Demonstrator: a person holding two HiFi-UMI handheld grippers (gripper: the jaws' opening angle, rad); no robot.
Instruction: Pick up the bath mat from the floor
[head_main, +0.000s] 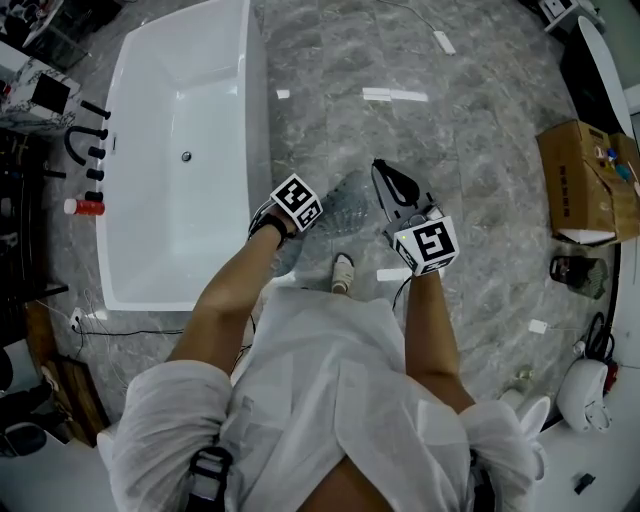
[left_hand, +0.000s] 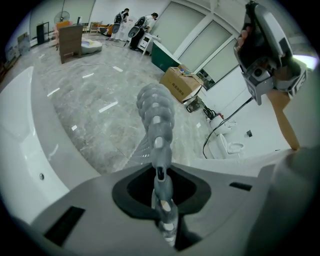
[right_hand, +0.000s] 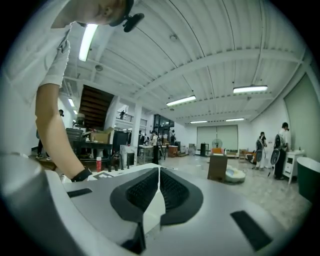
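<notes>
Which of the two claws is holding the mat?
The left claw: its jaws pinch the grey mat. The right claw is shut on nothing.

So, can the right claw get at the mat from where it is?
Probably yes: the mat, held in the left claw, is beside the right claw, nothing between. The right claw's jaws are shut and empty, so they'd need opening.

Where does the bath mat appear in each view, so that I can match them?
Head view: bath mat near centre, right of the bathtub.
Left gripper view: centre, pinched in the left gripper, rising upward.
Right gripper view: not in it.
Shared landmark: bathtub, at left in head and left gripper views.
</notes>
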